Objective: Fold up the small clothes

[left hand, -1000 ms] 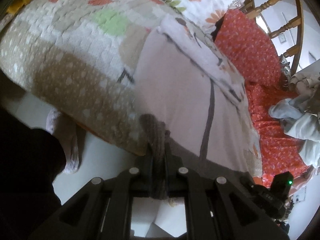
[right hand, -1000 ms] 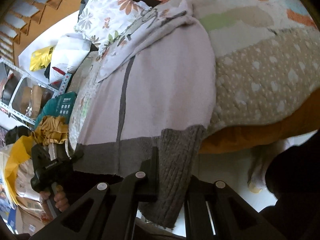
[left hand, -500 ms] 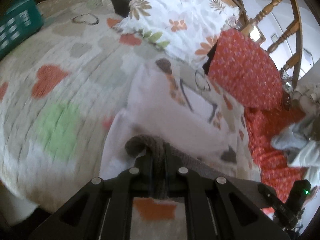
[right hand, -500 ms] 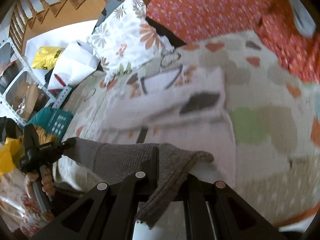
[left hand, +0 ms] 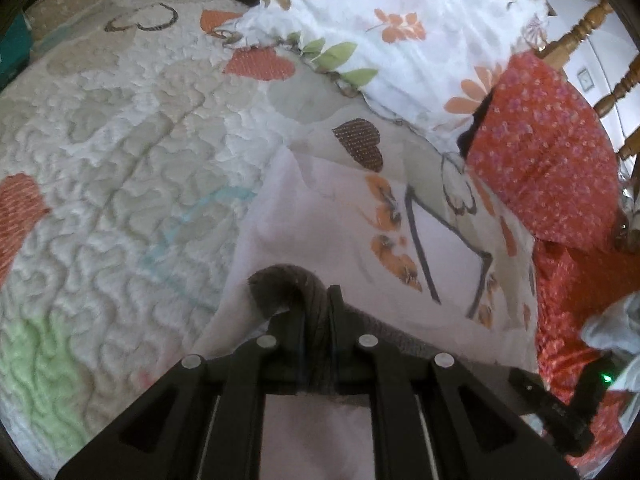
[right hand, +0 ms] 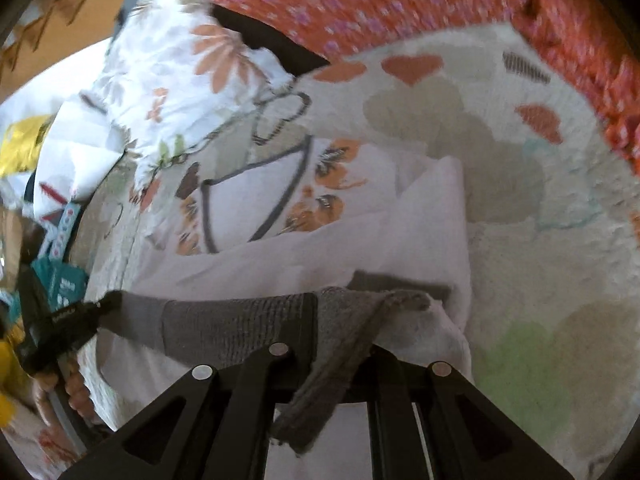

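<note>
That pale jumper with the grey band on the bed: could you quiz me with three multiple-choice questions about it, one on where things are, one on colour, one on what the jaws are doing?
1. Where does the jumper lie?
A. on the heart-patterned quilt
B. on a wooden floor
C. over a chair back

2. What colour is the ribbed hem being carried?
A. red
B. grey
C. yellow

3. How do the jaws of the right gripper stand?
A. wide open, empty
B. shut on the hem
C. shut on a pillow

A: quilt shows all round the jumper. B: the knitted band is grey. B: the hem is pinched between the jaws.
</note>
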